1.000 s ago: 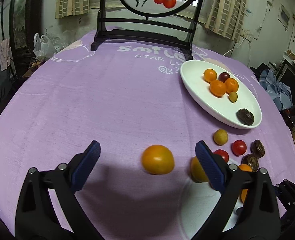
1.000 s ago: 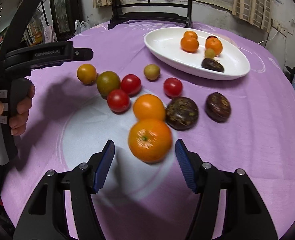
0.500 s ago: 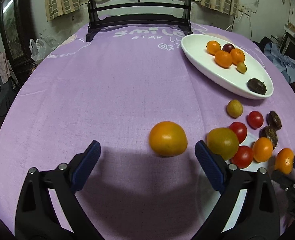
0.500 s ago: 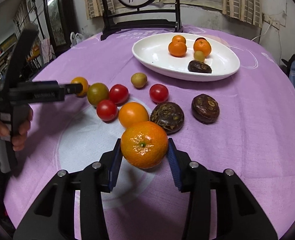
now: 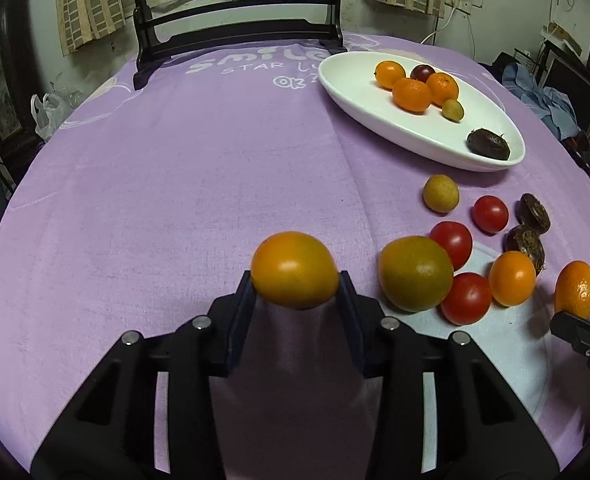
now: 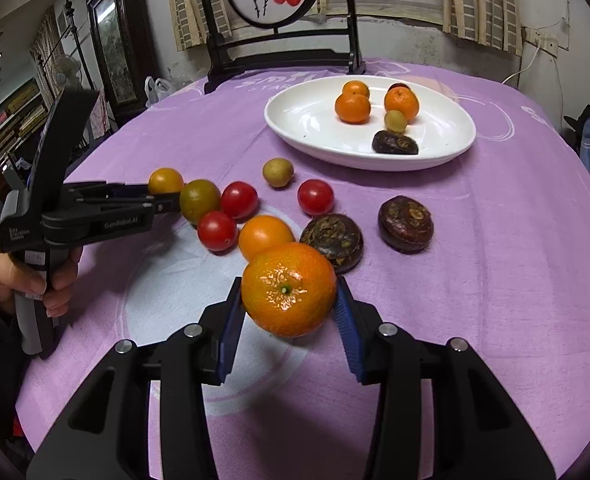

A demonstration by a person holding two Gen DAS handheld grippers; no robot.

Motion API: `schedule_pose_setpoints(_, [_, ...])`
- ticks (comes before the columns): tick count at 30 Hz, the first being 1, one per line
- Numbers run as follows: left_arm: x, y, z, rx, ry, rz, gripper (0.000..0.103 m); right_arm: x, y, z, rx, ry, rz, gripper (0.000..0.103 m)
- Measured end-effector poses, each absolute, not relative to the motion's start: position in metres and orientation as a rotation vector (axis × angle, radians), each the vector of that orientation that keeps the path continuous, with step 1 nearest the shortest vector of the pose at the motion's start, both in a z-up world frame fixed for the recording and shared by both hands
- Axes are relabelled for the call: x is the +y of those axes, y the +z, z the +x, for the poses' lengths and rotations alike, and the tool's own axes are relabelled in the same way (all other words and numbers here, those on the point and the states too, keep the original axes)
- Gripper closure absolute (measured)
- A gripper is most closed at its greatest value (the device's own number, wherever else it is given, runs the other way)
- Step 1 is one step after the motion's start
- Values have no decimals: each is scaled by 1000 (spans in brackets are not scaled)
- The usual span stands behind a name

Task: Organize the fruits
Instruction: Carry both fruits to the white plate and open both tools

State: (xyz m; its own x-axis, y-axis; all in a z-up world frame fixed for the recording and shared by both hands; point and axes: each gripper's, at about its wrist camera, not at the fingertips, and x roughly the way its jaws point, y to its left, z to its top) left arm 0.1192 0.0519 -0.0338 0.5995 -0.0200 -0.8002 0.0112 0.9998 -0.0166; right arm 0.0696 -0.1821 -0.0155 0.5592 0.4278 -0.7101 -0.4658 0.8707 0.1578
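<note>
My left gripper (image 5: 295,296) is shut on a yellow-orange tomato (image 5: 294,268); it also shows in the right wrist view (image 6: 166,181). My right gripper (image 6: 289,312) is shut on a mandarin (image 6: 289,288), held just above the cloth; it also shows in the left wrist view (image 5: 575,294). A white oval plate (image 6: 303,120) at the back holds mandarins (image 6: 353,108), a small yellow fruit and a dark passion fruit. Loose on the purple cloth lie a green-orange tomato (image 5: 415,272), red tomatoes (image 6: 217,230), an orange tomato (image 6: 265,236), a small yellow fruit (image 6: 278,172) and dark passion fruits (image 6: 405,222).
A black wooden stand (image 6: 279,52) with a round painted screen sits at the table's far edge. A plastic bag (image 5: 49,114) lies off the table at the left. The purple cloth (image 5: 175,160) covers the round table. A hand (image 6: 23,280) holds the left gripper's handle.
Both grippers have closed: the left on the yellow-orange tomato, the right on the mandarin. The right gripper has lifted its mandarin slightly.
</note>
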Motion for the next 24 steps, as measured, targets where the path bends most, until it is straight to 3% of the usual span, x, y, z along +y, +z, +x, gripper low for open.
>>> schedule_pose_setpoints(11, [13,34,94,774,-132,-16,61,-198,21,69,721,520,42,59])
schedule_pose_setpoints(18, [-24,45,135,781,-165,-10,61,-190,47,115,660,452,-108,59])
schedule_pose_setpoints(24, [-32,30,192,831,-112,-60,61,-191,30,182,679,370,-127,59])
